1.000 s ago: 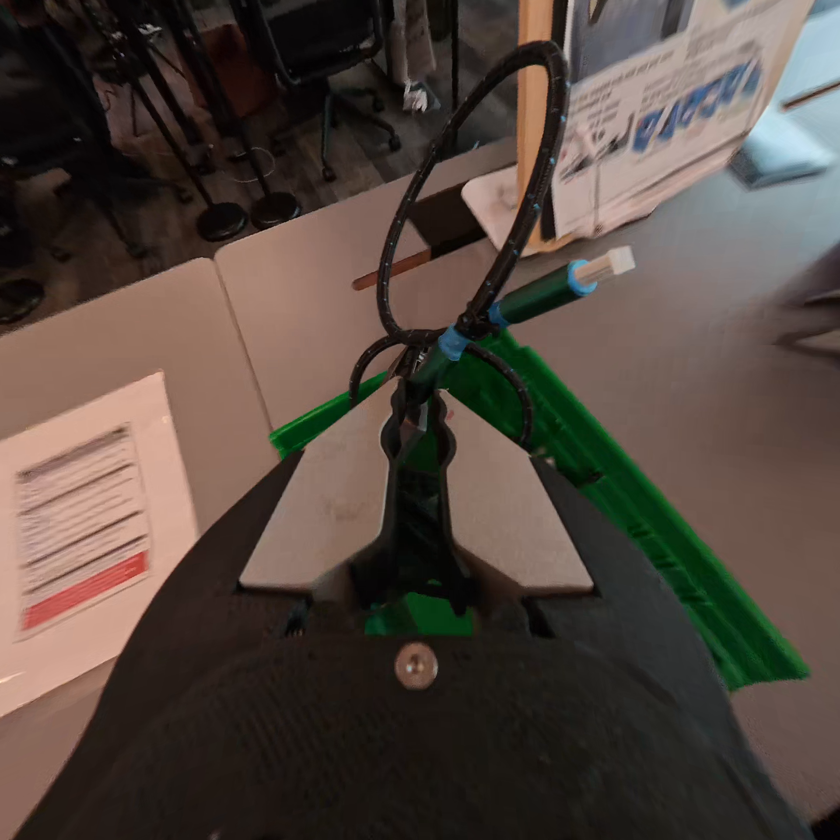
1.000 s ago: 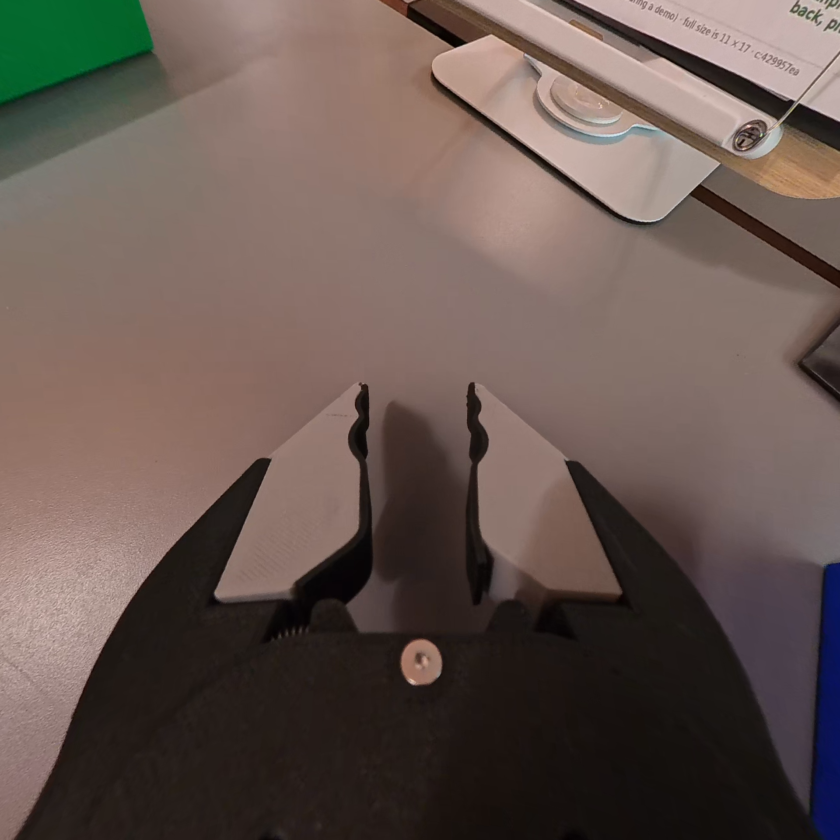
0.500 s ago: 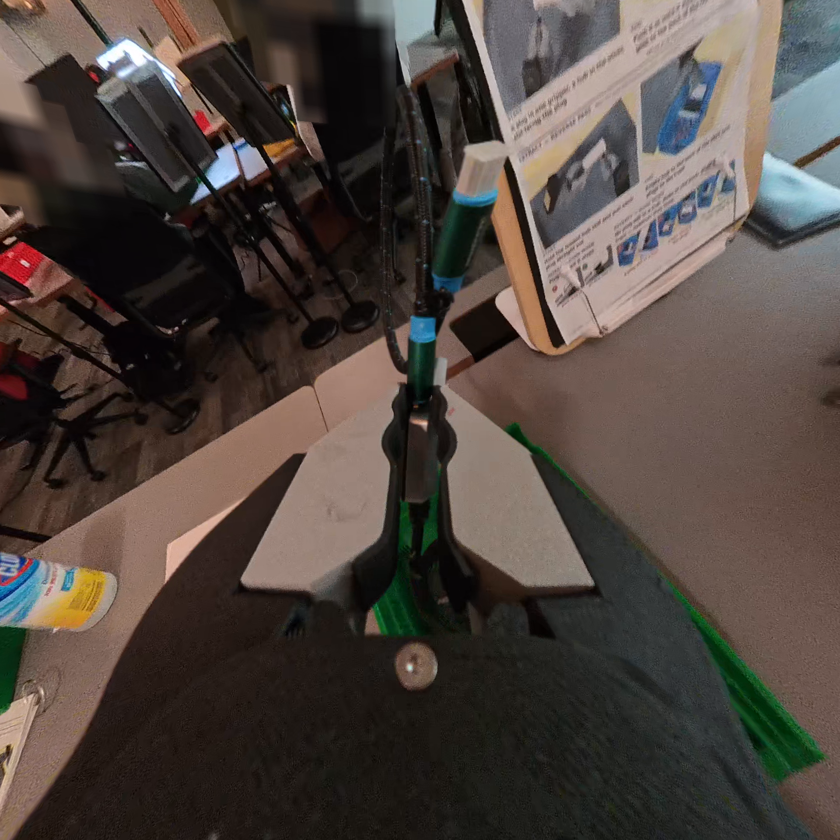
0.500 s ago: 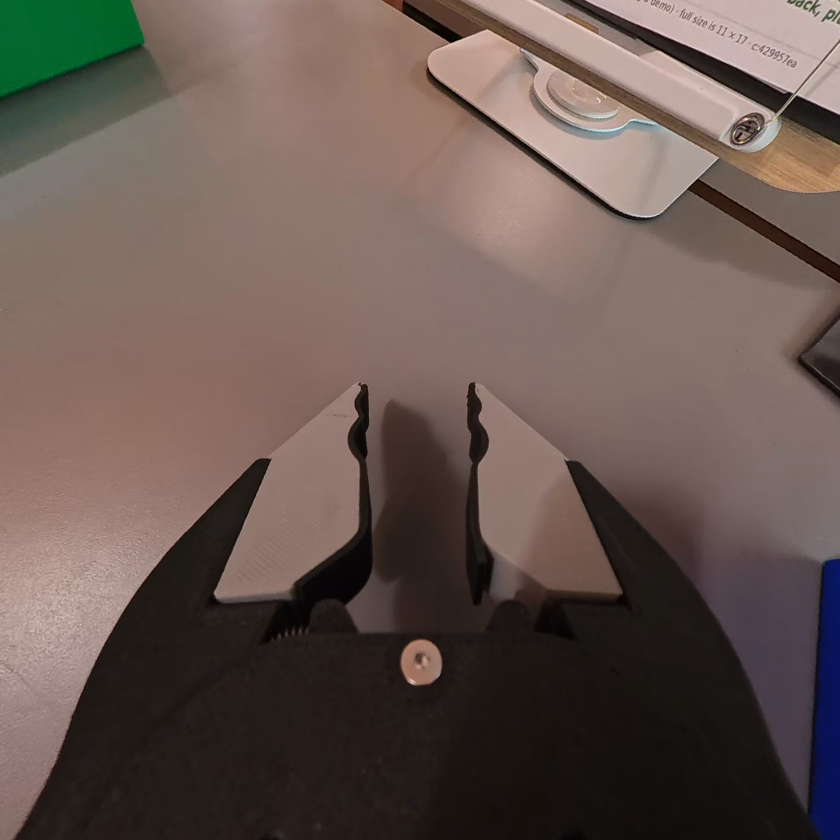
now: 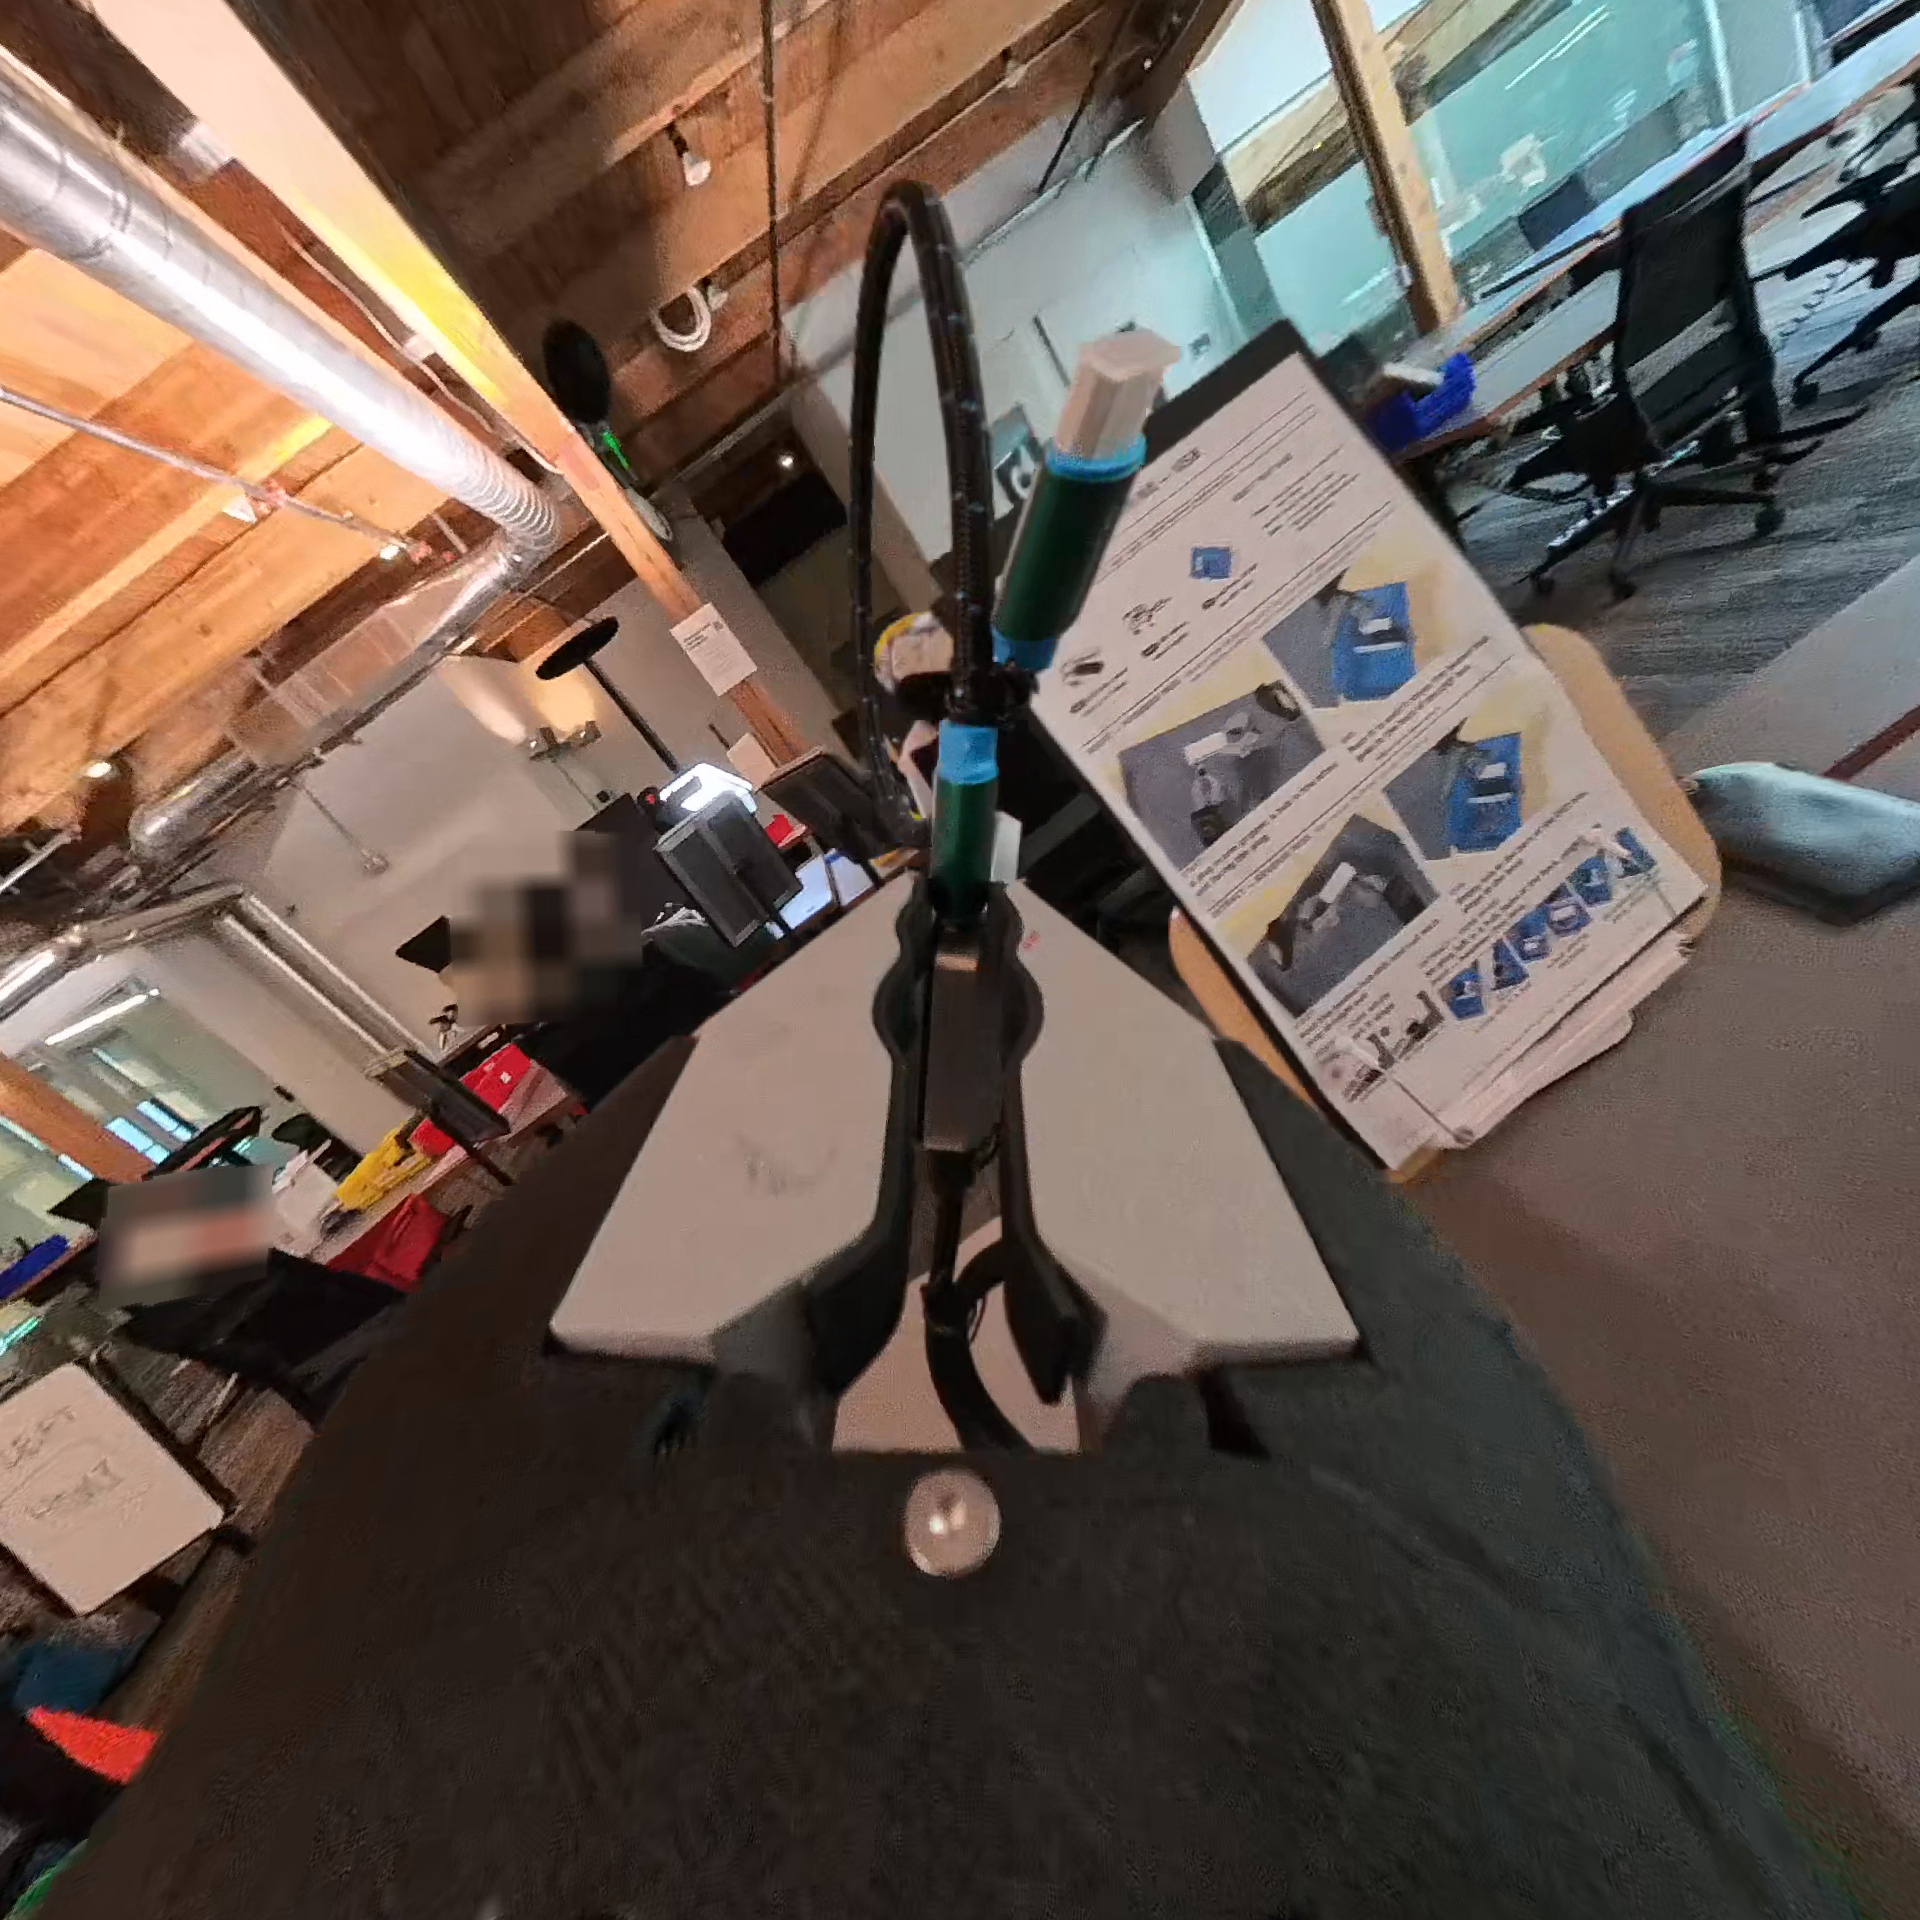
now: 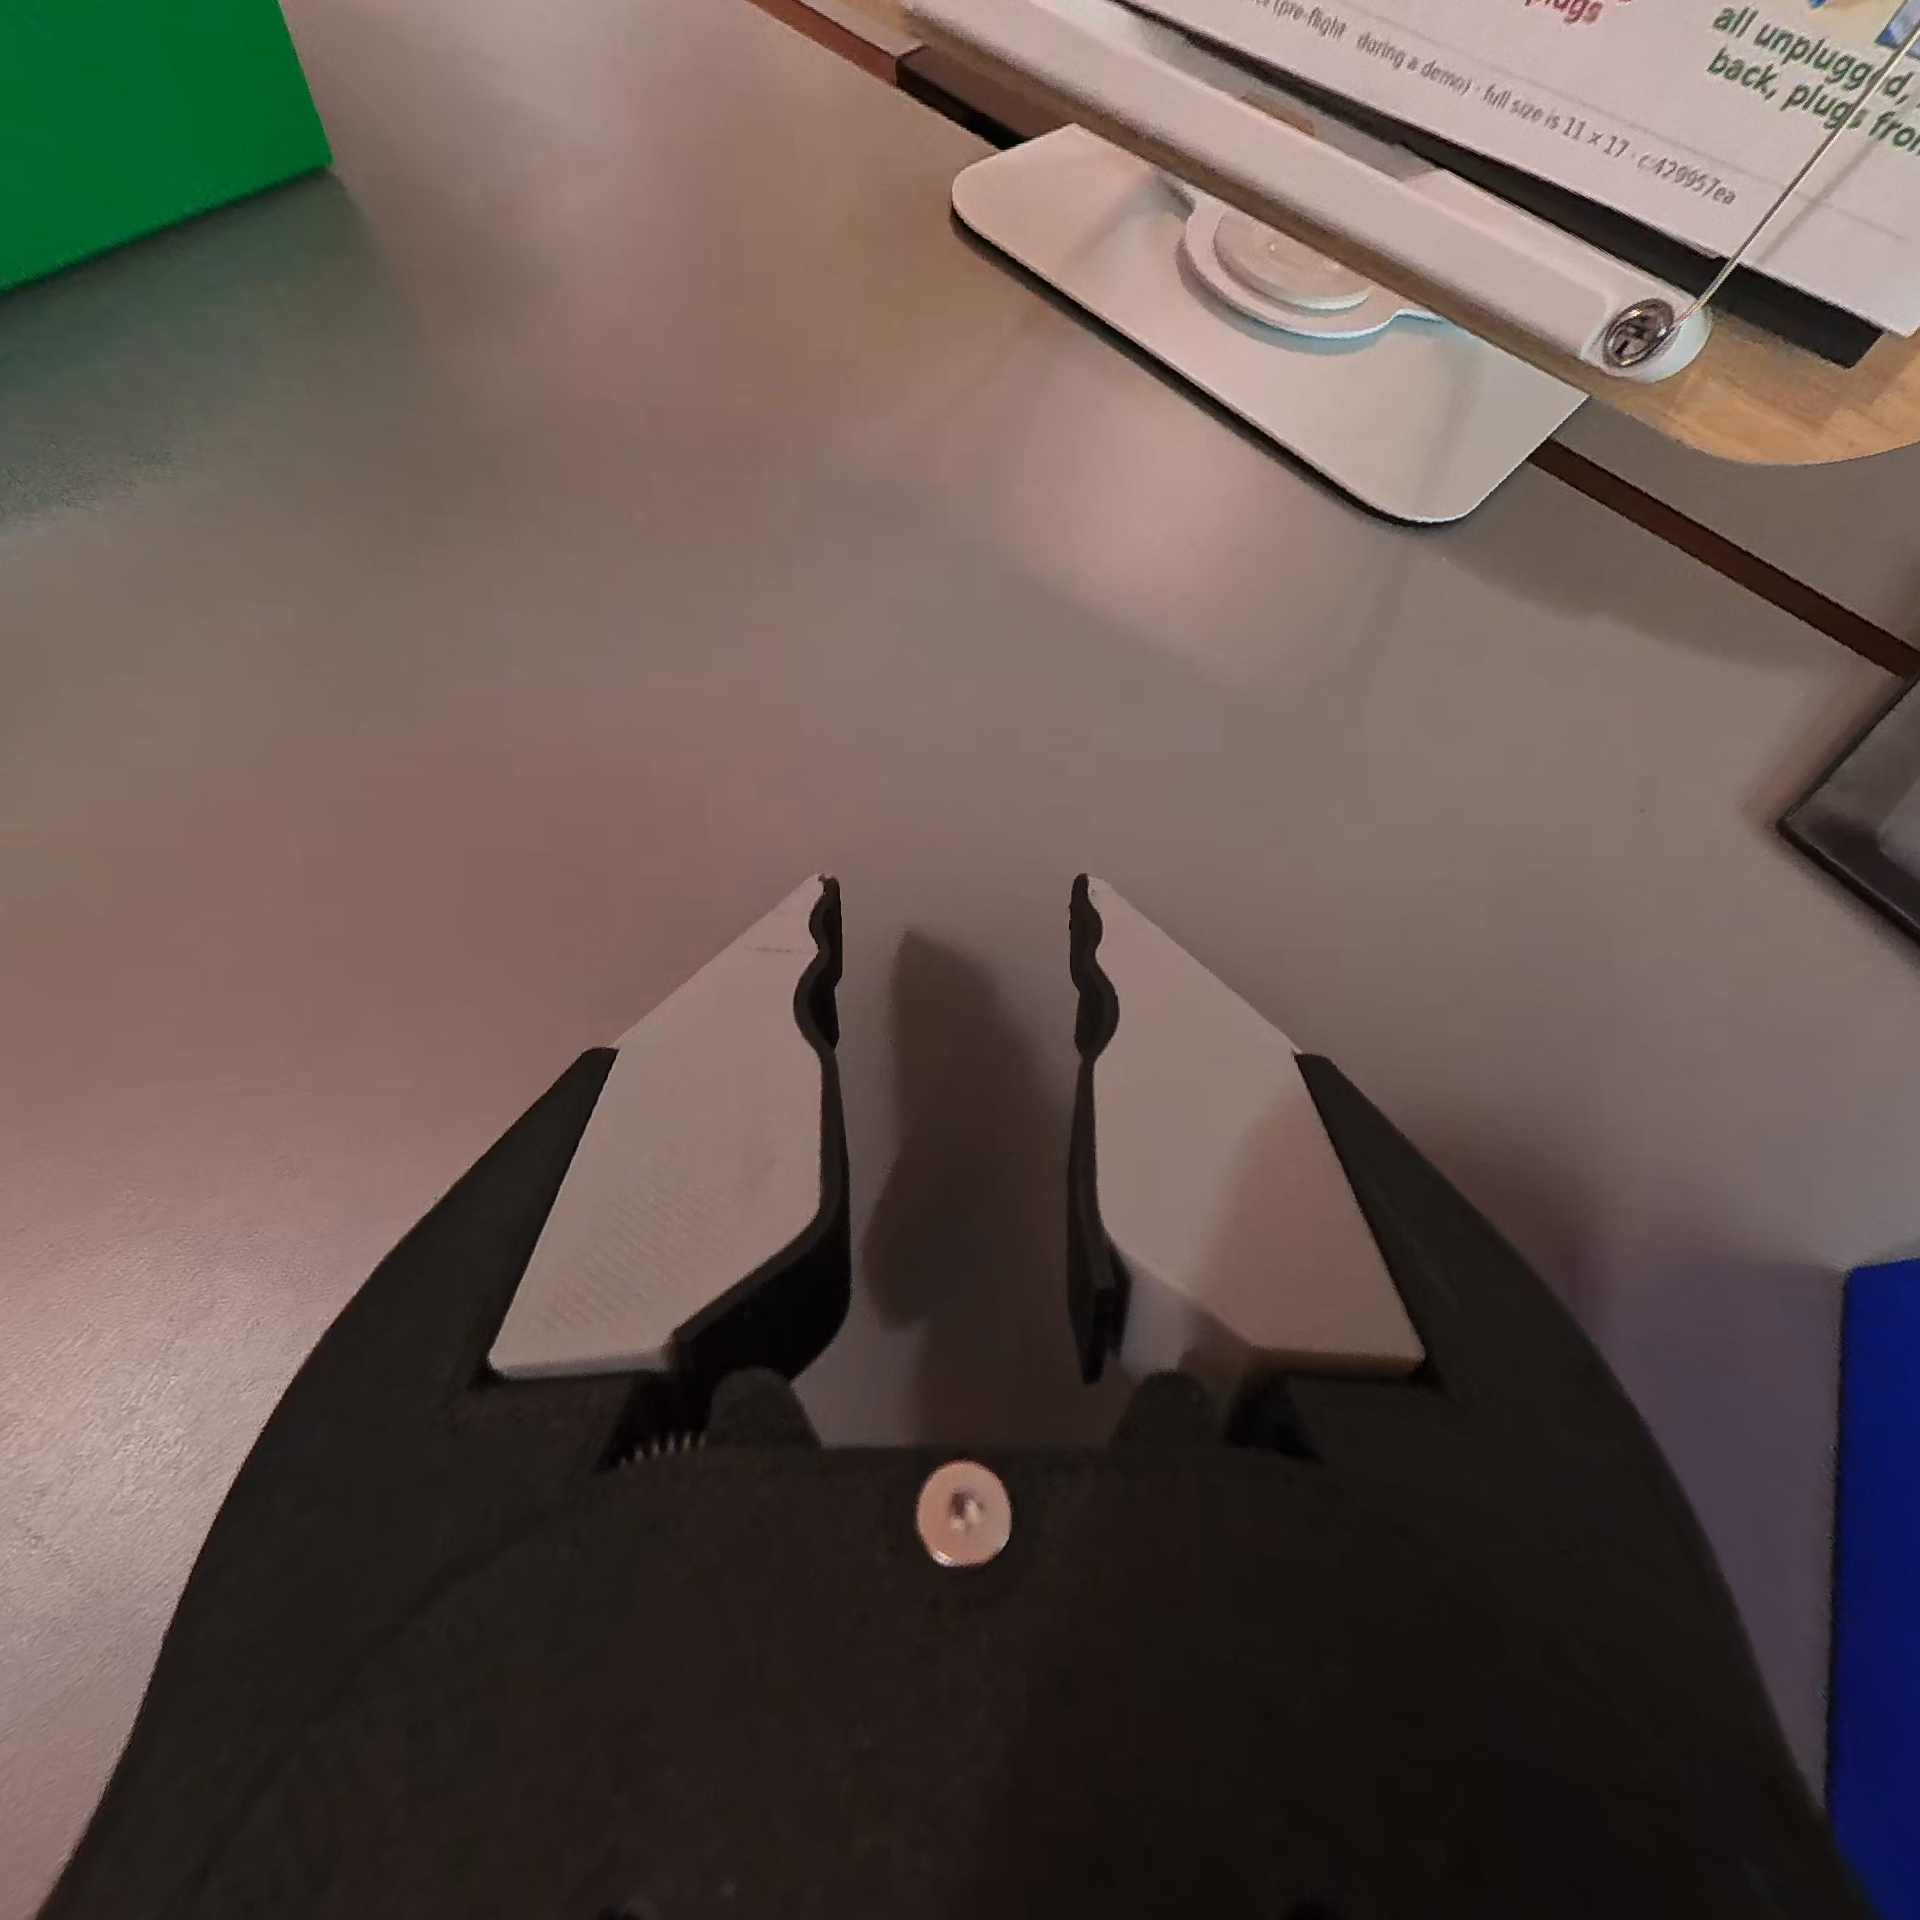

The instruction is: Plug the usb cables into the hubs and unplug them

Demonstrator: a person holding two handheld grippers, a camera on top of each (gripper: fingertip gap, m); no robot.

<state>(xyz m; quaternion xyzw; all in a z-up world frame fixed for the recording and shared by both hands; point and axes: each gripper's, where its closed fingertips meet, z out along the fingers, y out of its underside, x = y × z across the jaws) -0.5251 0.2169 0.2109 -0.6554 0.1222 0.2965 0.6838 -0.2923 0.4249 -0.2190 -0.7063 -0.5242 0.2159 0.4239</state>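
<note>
Left gripper clamps braided cable by one green plug; long axis upright, white-tipped plug topmost, left of instruction board. Right gripper parted, empty, over grey table, board's white base ahead.

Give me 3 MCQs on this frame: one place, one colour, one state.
1. Where is the white stand base from the right gripper?
A. ahead and right
B. behind it
C. between its fingers

2. What colour are the bands on the plug?
A. red
B. blue
C. yellow

3. What is the left gripper doing?
A. open, empty
B. shut on a pen
C. shut on the cable

Key: A, the base lies past the tips to the right; B, blue rings at both ends of the green plug; C, the jaws pinch the cable's other end.
</note>
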